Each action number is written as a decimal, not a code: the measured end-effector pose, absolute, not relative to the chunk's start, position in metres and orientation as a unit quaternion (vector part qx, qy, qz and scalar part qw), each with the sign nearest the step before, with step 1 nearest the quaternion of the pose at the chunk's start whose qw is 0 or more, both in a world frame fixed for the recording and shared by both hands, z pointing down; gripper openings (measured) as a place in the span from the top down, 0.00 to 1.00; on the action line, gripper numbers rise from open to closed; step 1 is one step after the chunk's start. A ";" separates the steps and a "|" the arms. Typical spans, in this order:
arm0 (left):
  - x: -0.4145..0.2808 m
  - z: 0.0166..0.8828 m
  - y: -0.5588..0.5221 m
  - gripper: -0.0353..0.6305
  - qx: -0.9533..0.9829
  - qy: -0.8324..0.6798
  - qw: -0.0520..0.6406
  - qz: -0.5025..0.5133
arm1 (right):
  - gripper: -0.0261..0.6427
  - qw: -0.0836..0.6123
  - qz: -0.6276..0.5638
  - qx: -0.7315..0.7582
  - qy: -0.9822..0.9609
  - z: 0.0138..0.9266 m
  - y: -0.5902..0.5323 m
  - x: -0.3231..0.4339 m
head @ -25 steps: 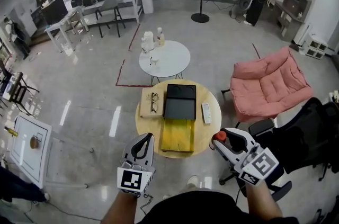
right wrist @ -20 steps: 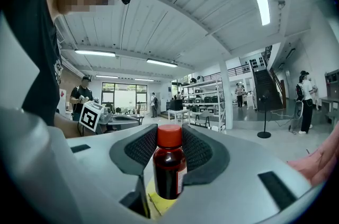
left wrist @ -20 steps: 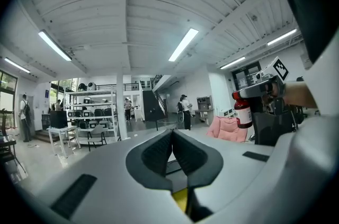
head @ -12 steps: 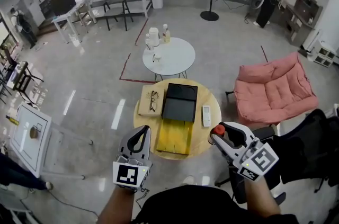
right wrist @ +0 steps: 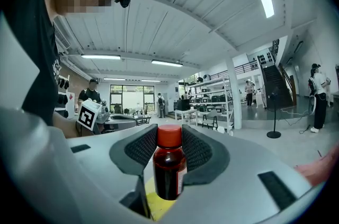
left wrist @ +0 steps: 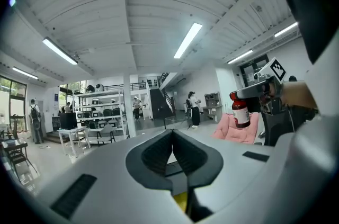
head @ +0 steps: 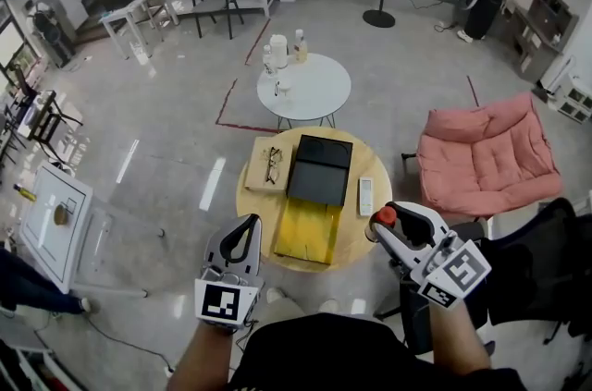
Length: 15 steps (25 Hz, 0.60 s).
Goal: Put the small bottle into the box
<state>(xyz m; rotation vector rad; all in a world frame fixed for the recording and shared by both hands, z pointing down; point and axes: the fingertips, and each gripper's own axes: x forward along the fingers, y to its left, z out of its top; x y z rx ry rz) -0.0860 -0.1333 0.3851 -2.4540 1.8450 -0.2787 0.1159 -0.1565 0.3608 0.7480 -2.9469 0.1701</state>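
A small dark-red bottle (head: 385,216) with a red cap is upright in my right gripper (head: 388,221), which is shut on it near the round wooden table's (head: 370,167) right front edge. In the right gripper view the bottle (right wrist: 169,167) sits between the two black pads. On the table's middle lies the black box (head: 319,169), with a yellow piece (head: 310,230) in front of it. My left gripper (head: 246,232) hangs at the table's left front edge, jaws shut on nothing (left wrist: 172,135). The left gripper view also catches the bottle (left wrist: 241,110) off to the right.
A tan box with glasses (head: 268,165) lies left of the black box, a white remote (head: 365,195) right of it. Beyond stands a white round table (head: 319,93) with bottles. A pink armchair (head: 490,153) and a black chair (head: 546,269) are at right.
The head view has drifted, so the tables sit slightly higher and further right. My right gripper with the bottle has risen a little toward the table; the left gripper has hardly moved.
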 end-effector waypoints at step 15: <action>-0.123 0.388 -0.176 0.92 -0.819 0.566 0.038 -0.092 | 0.72 0.051 0.069 0.271 -0.959 0.370 -0.182 0.072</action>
